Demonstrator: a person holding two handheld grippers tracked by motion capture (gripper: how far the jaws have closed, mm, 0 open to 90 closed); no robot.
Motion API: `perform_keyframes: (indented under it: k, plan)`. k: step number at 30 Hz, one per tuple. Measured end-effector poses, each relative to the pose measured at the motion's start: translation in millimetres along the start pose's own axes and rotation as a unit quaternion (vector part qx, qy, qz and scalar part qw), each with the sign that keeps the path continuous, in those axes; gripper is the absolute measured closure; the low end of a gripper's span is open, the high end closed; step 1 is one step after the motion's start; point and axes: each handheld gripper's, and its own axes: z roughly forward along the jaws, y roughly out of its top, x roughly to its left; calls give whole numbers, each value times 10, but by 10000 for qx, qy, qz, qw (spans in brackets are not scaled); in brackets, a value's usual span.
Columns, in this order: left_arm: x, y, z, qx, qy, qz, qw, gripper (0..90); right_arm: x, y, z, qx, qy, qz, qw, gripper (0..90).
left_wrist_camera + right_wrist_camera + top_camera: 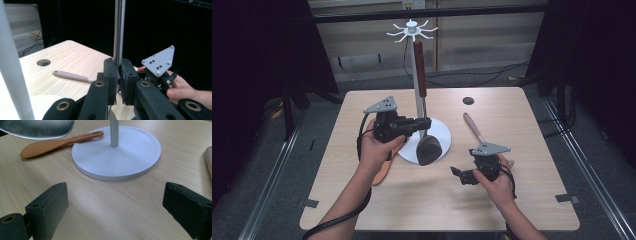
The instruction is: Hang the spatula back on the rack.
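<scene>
Left hand-held gripper clamps the ladle's metal shaft tightly.

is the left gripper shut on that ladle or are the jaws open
Shut. In the left gripper view the left gripper has its jaws pressed against the ladle on its metal shaft.

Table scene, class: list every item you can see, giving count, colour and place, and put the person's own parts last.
Table: one, light wood, round hole near far edge.
Utensil stand: one, white, round base mid-table, pole with hooks on top.
Spatula: one, red-brown handle, metal shaft, dark blade, hanging at the stand.
Wooden spatula: one, orange-brown, flat on table beside the base.
Beige-handled utensil: one, lying right of the stand.
Left gripper: one, black, shut on the spatula's metal shaft.
Right gripper: one, black, open above bare table.
Hands: two, one on each gripper.
</scene>
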Motion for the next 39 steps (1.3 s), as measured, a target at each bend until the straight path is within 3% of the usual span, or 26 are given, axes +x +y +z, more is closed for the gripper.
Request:
perform_keyframes:
  k: [17, 20, 21, 26, 27, 30, 36, 39]
  plan:
    - [85, 12, -11, -56, -103, -25, 9999, 847, 3, -3, -6, 6, 49, -26, 10000, 60]
    - [118, 21, -12, -144, -228, -109, 9996, 847, 5, 2, -6, -6, 59, -19, 10000, 60]
    - [126, 23, -8, -114, -159, -145, 9997, 847, 6, 3, -6, -6, 59, -24, 10000, 60]
    - [113, 17, 9, -54, -102, -51, 9999, 847, 0, 3, -6, 2, 74, -10, 10000, 60]
    - [117, 16, 15, -57, -191, -43, 9998, 847, 0, 3, -6, 2, 74, -10, 10000, 60]
    - [102, 26, 33, -35, -134, -17, 9999, 847, -11, -2, -7, 5, 73, 12, 10000, 60]
    - [76, 83, 73, 18, -243, 123, 9996, 847, -13, -3, -12, 14, 74, 3, 10000, 60]
    - [95, 90, 87, 0, -259, 51, 9997, 847, -19, -4, -13, 13, 71, 17, 10000, 60]
